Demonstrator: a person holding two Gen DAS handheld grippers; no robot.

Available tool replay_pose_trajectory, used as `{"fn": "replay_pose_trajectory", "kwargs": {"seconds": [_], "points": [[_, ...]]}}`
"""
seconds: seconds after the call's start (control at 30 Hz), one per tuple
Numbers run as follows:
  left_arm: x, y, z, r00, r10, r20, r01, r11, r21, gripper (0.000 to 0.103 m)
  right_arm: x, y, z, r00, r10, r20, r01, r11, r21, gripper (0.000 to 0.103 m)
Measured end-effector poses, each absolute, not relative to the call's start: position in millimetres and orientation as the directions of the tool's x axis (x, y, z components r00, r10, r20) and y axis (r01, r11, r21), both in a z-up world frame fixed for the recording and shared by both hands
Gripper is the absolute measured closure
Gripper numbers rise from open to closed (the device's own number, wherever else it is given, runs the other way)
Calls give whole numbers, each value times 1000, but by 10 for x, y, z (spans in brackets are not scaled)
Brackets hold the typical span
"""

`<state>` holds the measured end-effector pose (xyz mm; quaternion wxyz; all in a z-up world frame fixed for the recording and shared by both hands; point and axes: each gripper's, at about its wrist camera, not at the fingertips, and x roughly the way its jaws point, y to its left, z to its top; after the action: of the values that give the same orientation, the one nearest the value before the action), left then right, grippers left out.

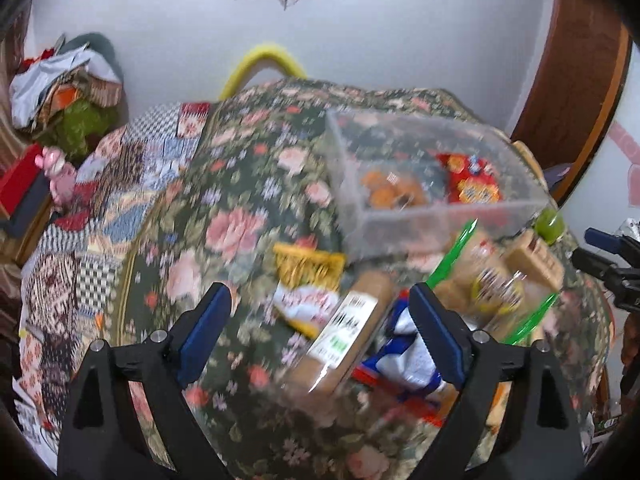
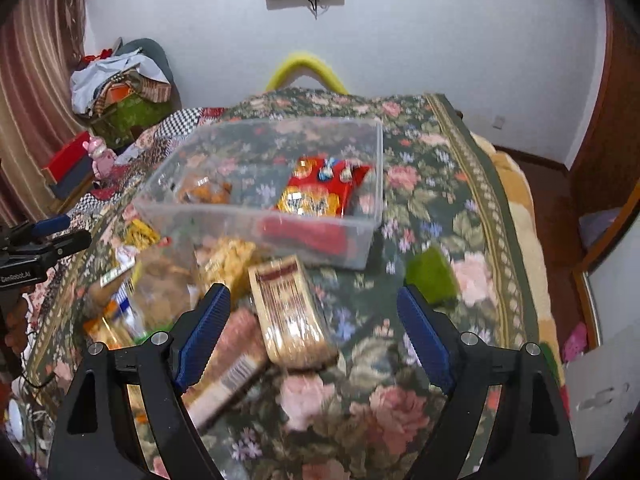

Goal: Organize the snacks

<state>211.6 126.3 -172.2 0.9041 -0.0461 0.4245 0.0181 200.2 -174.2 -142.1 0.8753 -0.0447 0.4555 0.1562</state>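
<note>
Right wrist: both tools [image 2: 314, 326] [image 1: 320, 322] released; clear bin [image 2: 256, 216] behind snack pile [image 2: 288, 312].

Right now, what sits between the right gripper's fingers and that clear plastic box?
In the right wrist view, a tan cracker pack lies between the open right gripper and the clear box, with more snack bags to its left.

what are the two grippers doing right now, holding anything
Left gripper: open, holding nothing, above the snack pile.
Right gripper: open, holding nothing, above the wafer pack.
</note>
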Motion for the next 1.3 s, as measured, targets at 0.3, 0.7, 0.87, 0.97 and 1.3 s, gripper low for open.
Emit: {"fn": "replay_pose_trajectory", "kwargs": {"seconds": [0.3,0.7,0.87,0.97,1.3], "points": [[2188,1310,-2199,553,-45,-832,-66,993,-98,19,2033,-1773,-1705,479,225,-848,-296,951,86,20],[2379,1167,-2450,502,-117,-857,-28,988,-151,47,2119,-1706,-1856,471,227,-853,-300,950,87,29],[2278,1212,-2450,511,-129,-850,-49,983,-178,53,2101,-1734,-1899,435,270,-859,-309,941,139,57],[2196,1223,-2427,508,-120,-853,-59,983,-173,58,2060,-1754,-1896,437,258,-862,-302,944,129,64],[1934,1224,-2429,490,-107,-865,-90,981,-172,65,1829,-1946,-1829,420,263,-869,-279,948,152,66]]}}
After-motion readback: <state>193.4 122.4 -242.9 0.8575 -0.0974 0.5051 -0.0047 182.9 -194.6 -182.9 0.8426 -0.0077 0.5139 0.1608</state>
